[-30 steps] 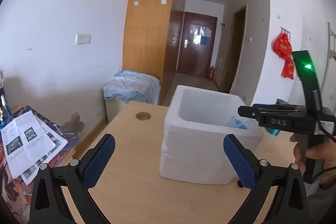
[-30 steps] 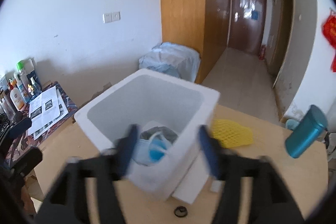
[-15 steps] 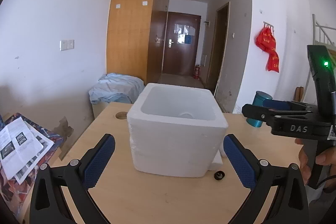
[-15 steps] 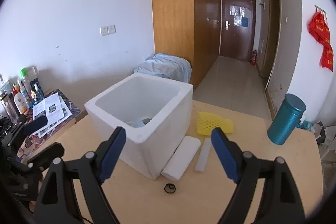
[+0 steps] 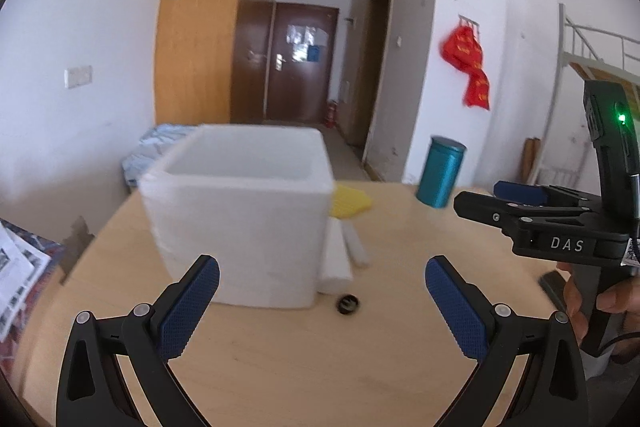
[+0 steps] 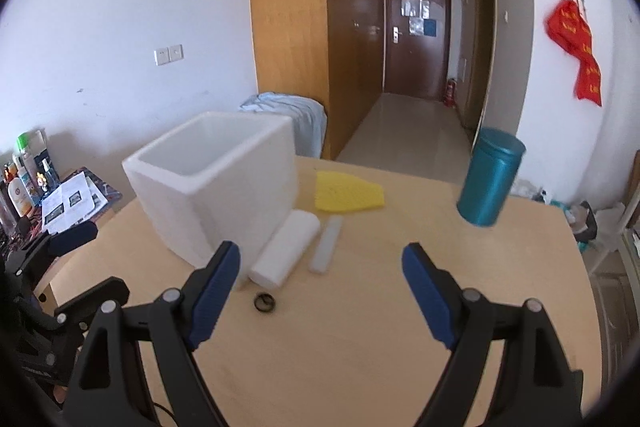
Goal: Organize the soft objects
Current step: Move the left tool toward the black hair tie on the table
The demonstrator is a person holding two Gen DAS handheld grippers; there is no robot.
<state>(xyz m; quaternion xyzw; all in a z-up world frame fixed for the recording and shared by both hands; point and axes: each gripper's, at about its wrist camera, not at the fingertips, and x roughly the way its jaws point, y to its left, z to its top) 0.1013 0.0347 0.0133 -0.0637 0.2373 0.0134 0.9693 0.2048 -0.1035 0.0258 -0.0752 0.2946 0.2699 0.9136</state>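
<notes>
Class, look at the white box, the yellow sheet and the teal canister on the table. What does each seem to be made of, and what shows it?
Box: likely foam, matte white with thick walls. Sheet: probably soft foam netting, its surface looks meshed. Canister: maybe metal, smooth with a dull sheen.

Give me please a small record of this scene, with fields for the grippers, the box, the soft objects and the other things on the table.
left gripper: open, empty, above the table
right gripper: open, empty
foam box: white, open top, on the wooden table; contents hidden
soft objects outside box: yellow foam net, white foam roll against the box, thin white strip
other: teal canister, small black ring
</notes>
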